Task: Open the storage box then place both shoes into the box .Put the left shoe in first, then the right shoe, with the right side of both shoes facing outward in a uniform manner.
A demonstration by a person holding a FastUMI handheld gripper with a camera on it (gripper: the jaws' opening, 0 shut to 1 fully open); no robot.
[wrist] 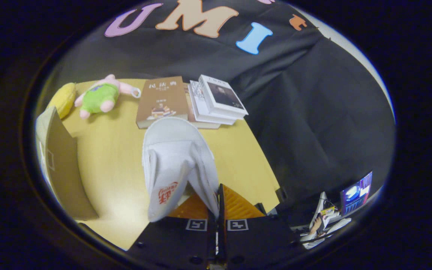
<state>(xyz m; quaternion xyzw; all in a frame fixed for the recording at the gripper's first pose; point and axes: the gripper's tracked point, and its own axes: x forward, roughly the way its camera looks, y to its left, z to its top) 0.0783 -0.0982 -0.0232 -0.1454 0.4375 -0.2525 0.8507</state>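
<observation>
My gripper (pixel 218 204) is shut on the edge of a white slipper (pixel 176 161), which hangs from the fingers above the yellow table (pixel 114 157). The slipper's toe points away toward the books, and its insole, with a red print, faces left. The fingers pinch the thin upper at the heel end. At the left stands the brown cardboard storage box (pixel 64 161) with its flap upright; its inside is hidden from here.
A brown book (pixel 162 100) and a stack of white books (pixel 218 99) lie beyond the slipper. A pink and green plush toy (pixel 101 96) and a yellow cushion (pixel 63 98) sit at the far left. The table's right edge drops off toward a screen (pixel 355 193).
</observation>
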